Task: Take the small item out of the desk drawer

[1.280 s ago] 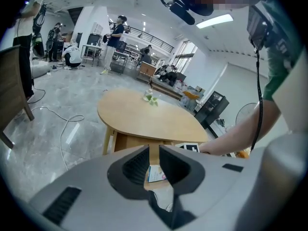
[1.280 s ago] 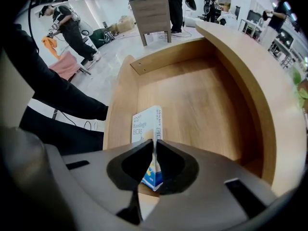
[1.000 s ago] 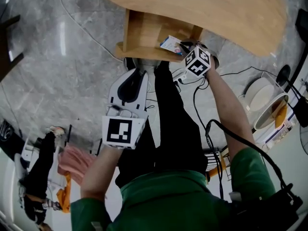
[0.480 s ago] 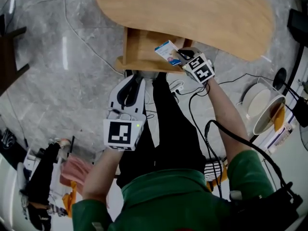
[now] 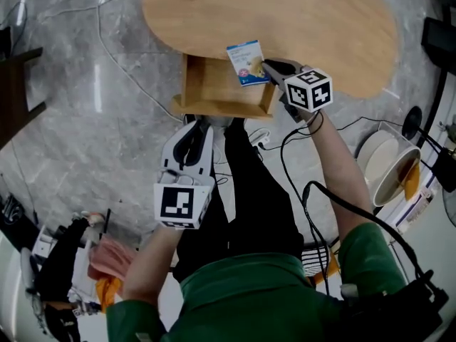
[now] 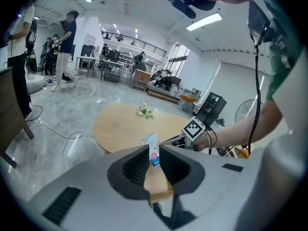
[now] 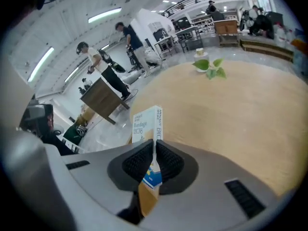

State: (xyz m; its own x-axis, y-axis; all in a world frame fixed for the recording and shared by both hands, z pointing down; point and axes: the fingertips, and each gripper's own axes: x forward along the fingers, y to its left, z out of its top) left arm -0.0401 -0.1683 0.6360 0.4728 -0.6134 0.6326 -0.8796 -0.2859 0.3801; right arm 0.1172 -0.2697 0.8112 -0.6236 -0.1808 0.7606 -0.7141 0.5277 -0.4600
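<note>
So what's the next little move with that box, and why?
Probably ease the right hand-held gripper forward and set the bandage box on the tabletop. The box is clamped in its jaws, held above the open drawer at the table's edge.

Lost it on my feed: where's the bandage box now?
Head view, top centre: the bandage box is clamped in the right gripper, over the open drawer.

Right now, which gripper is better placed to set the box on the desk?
Right. The right gripper is shut on the bandage box at the desk top edge, above the open drawer; the left gripper is open, short of it.
</note>
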